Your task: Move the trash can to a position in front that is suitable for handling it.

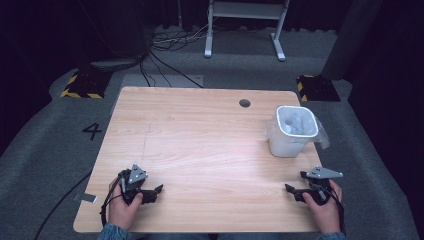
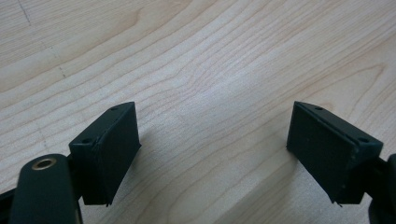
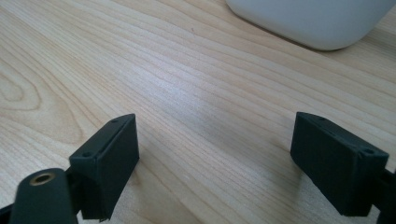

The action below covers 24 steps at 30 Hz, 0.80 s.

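Resting low over the near edge of the wooden table [image 1: 200,135], the left gripper [image 1: 152,193] and right gripper [image 1: 295,192] both have their jaws spread wide with nothing between them, while the white plastic bin [image 1: 292,131], lined with a clear bag, stands near the right gripper, toward the table's far right.

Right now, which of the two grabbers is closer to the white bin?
The right gripper, at the table's near right corner. The white bin stands just beyond it, while the left gripper rests far across at the near left.
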### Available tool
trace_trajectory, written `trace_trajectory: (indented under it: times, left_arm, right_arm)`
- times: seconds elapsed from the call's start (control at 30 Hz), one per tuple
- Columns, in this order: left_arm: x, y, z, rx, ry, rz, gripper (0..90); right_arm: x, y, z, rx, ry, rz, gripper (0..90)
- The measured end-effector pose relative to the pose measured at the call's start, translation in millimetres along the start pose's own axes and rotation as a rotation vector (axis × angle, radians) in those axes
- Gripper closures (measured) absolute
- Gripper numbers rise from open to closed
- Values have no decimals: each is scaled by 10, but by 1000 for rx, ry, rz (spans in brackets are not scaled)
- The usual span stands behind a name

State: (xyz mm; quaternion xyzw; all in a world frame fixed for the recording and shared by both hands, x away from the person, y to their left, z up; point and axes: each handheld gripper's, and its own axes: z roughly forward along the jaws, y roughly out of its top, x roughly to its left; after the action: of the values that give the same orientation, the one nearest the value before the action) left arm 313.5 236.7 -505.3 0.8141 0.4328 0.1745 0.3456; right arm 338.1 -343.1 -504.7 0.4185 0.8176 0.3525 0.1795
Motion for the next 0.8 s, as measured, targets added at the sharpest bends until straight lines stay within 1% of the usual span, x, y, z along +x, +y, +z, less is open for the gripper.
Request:
trace_trajectory:
  times: [0.3,0.8]
  left_arm:
    - [-4,9,11,0,3,-2,151]
    - [-2,11,15,-1,3,-2,150]
  right_arm:
    - [6,-1,-3,2,-8,2,151]
    - [5,0,-2,2,-6,2,151]
